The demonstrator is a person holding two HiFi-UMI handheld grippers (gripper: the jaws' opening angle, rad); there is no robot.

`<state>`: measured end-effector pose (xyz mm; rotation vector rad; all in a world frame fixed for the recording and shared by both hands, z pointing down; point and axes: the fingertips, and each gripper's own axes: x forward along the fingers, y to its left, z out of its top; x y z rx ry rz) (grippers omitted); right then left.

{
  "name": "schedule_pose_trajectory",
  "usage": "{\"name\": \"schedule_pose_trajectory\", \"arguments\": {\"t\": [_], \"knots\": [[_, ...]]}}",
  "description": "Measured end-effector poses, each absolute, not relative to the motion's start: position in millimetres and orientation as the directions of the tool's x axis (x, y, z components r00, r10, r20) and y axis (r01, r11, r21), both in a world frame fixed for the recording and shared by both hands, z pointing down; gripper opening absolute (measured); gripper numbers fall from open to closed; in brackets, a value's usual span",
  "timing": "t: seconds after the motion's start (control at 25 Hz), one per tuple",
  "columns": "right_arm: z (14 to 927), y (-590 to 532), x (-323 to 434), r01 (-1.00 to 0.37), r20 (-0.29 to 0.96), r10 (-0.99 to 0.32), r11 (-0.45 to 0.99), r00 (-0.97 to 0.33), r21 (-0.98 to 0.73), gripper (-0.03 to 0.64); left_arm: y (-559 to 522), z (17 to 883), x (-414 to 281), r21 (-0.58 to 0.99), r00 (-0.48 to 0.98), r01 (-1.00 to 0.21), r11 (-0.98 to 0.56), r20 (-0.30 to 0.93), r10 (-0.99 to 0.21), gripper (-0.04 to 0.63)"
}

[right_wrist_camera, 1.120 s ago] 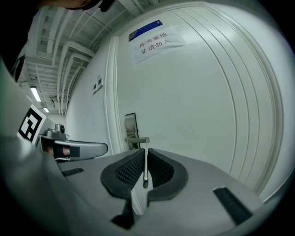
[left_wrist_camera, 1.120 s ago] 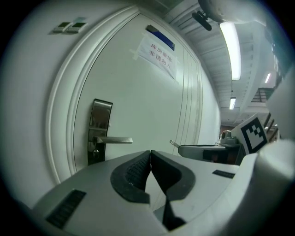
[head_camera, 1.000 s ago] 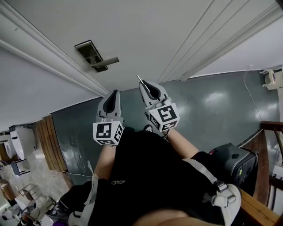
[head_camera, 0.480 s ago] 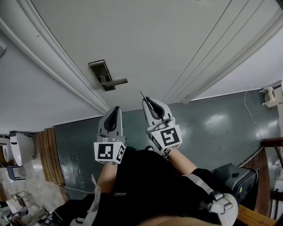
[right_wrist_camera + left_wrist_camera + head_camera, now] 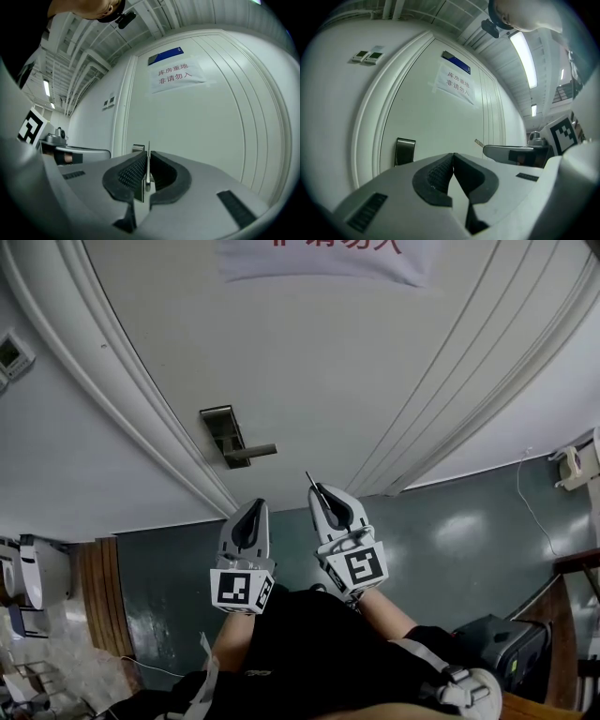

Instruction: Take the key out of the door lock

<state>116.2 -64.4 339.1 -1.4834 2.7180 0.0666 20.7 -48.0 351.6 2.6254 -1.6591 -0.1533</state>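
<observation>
The white door (image 5: pixel 356 371) fills the head view, with its lock plate (image 5: pixel 225 430) near both grippers. The left gripper (image 5: pixel 255 506) has its jaws together and empty. The right gripper's (image 5: pixel 321 491) jaws pinch the key (image 5: pixel 148 161), which is clear of the lock plate.

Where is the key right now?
The key is pinched in the right gripper's jaws, held off the door, lower right of the door handle in the head view.

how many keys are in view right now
1. A thin silver metal key is clamped between the jaws of the right gripper, blade pointing toward the white door. None shows at the dark door handle plate, though detail there is unclear.
</observation>
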Motion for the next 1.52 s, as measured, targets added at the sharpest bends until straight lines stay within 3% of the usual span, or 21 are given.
{"name": "schedule_pose_trajectory", "arguments": {"t": [1.52], "knots": [[335.7, -53.8, 99.8, -0.79, -0.082, -0.786, 0.611, -0.612, 0.042, 0.031, -36.5, 348.4, 21.0, 0.061, 0.413, -0.907, -0.417, -0.068, -0.908, 0.023]]}}
